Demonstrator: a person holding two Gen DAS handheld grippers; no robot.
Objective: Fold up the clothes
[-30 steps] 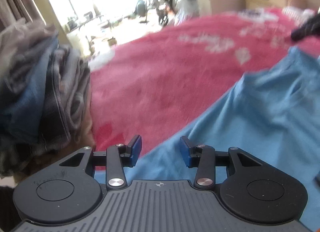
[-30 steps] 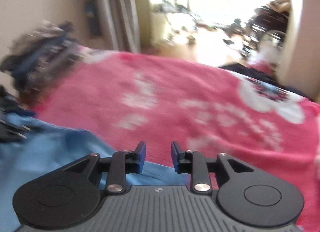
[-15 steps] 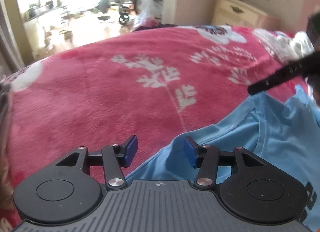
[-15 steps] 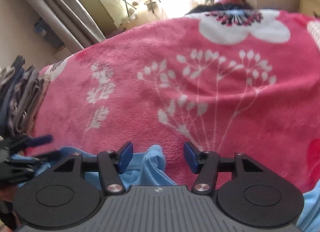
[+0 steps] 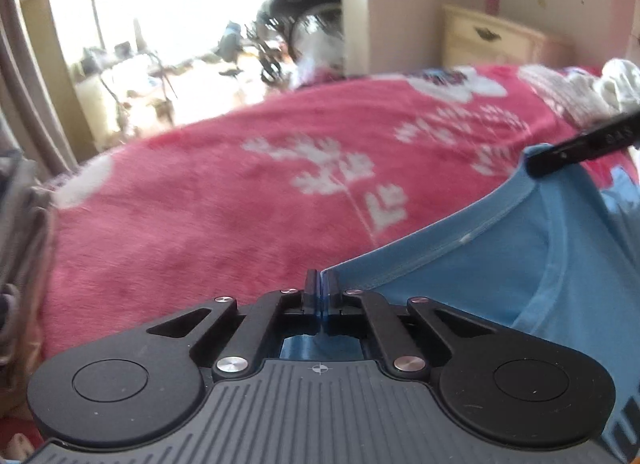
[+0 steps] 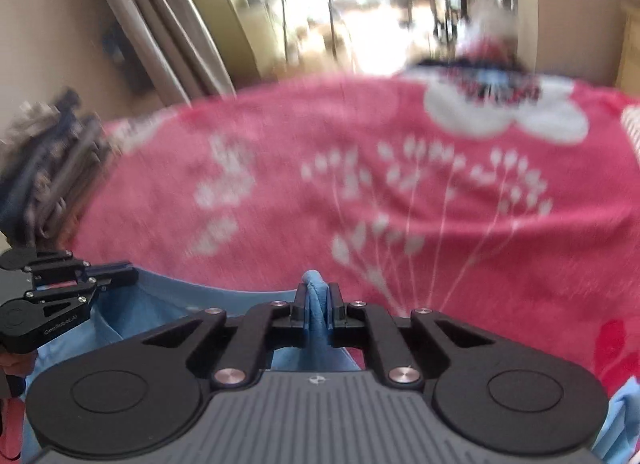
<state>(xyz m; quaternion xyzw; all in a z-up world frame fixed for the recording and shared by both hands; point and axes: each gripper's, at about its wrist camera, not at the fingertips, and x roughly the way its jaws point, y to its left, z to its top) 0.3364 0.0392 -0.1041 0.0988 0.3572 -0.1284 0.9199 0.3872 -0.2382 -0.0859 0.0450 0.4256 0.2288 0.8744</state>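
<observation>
Blue shirt (image 5: 500, 264) pinched at both ends
Left gripper (image 5: 321, 284) and right gripper (image 6: 316, 296) each clamp its edge — pink blanket (image 5: 200, 204) underneath.

Sunlit doorway (image 5: 192, 16) — beige curtains (image 6: 160, 24), cream dresser (image 5: 496, 40)

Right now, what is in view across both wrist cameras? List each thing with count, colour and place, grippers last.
T-shirt: one, light blue, lying on the blanket at the near edge, pinched at two points.
Blanket: one, red-pink with white flower print, covering the bed.
Stacked clothes: one pile, grey and dark blue, at the bed's left edge.
Dresser: one, cream, against the far wall.
Curtain: one, beige, beside the bright doorway.
Left gripper: black, shut on the T-shirt's edge.
Right gripper: black, shut on a bunched fold of the T-shirt.
</observation>
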